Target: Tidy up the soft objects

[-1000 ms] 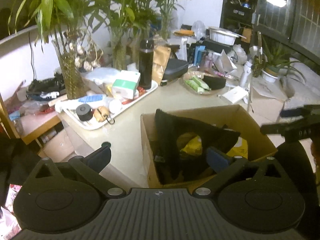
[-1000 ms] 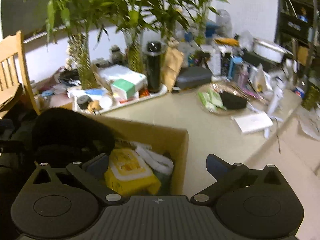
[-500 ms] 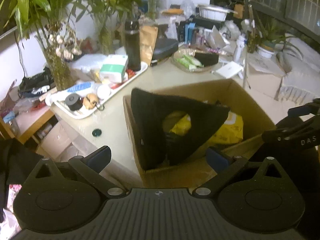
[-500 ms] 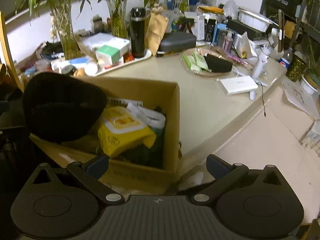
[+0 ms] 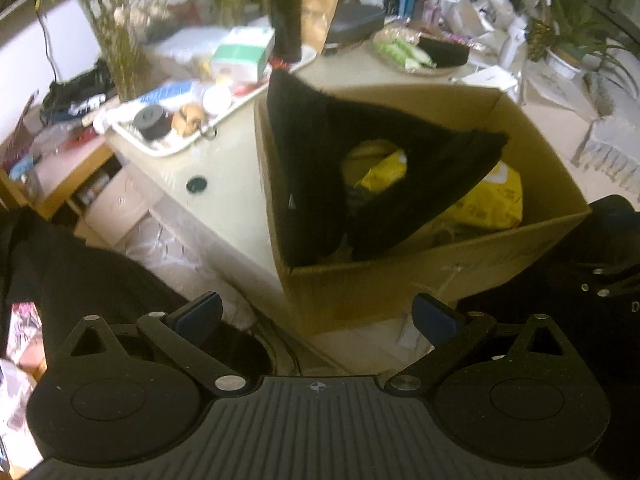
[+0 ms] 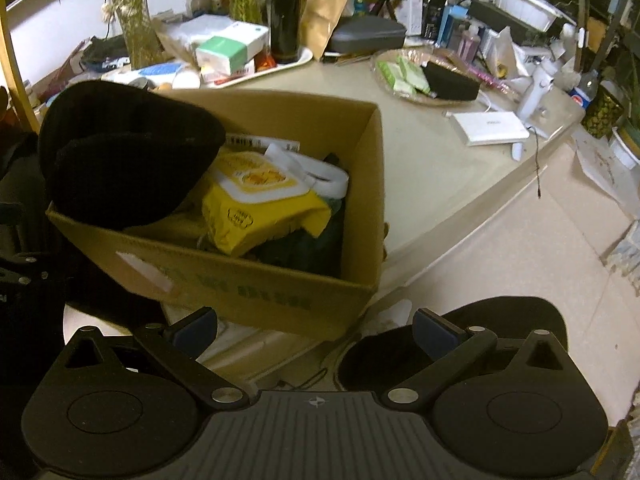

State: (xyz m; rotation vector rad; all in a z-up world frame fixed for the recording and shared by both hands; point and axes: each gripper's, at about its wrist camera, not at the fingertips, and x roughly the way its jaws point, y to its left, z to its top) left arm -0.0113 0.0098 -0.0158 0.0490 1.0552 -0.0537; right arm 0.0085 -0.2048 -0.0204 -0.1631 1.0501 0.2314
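— How's my left view?
— Soft with motion blur, the box (image 5: 420, 280) and plants smeared.
— My right?
— Sharper, warm indoor light, dim shadow at my left edge; both bend and darken toward the corners.

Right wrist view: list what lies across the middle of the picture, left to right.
black knit hat → yellow packet → white strap → cardboard box wall → white flat box on the table
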